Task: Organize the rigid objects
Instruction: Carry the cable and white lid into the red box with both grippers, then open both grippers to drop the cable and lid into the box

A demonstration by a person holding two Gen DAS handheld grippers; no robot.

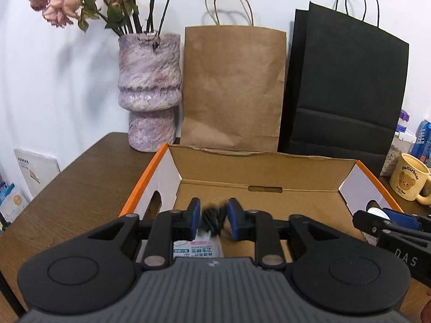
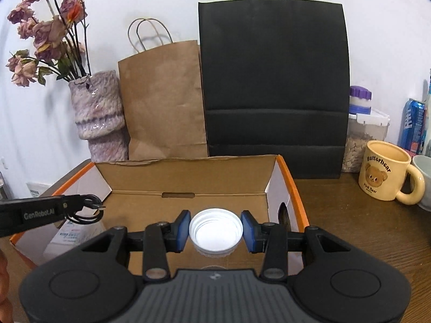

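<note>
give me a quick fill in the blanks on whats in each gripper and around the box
1. The right gripper is shut on a white ______.
2. The coiled cable between the left gripper pads is coloured ______.
3. The cardboard box has rims coloured ______.
4. The yellow mug bears a picture of a ______.

Missing words: lid; black; orange; bear

My open box (image 2: 285, 188) sits on the table (image 2: 336, 215), toward its back edge. Behind it, against the wall, stand a vase (image 2: 99, 123) at the left, then two paper bags (image 2: 164, 99). A mug (image 2: 382, 172) stands right of the box; a packet (image 1: 199, 250) lies inside.
</note>
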